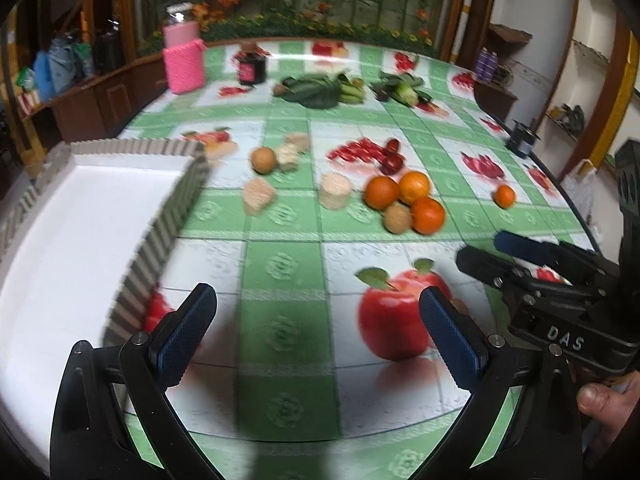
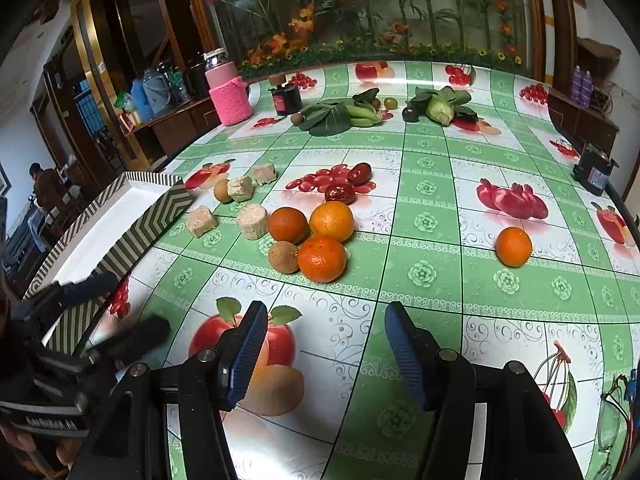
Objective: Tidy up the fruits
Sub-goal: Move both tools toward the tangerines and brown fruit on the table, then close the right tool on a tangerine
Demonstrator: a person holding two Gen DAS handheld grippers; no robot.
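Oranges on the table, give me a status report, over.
Left gripper and right gripper open, empty. Three oranges clustered, fourth orange apart; tray empty. Path clear.

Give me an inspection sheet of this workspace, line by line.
Surface: table under a glossy fruit-print cloth.
Job's things: three oranges clustered, one lone orange to the right, two red dates; white tray holds nothing.
Clutter: pale cakes, leafy greens, pink-sleeved jar, dark jar.
Grippers: left tool and right tool open, holding nothing.
Cables: nothing seen.
Surroundings: floral mural, wooden shelving.
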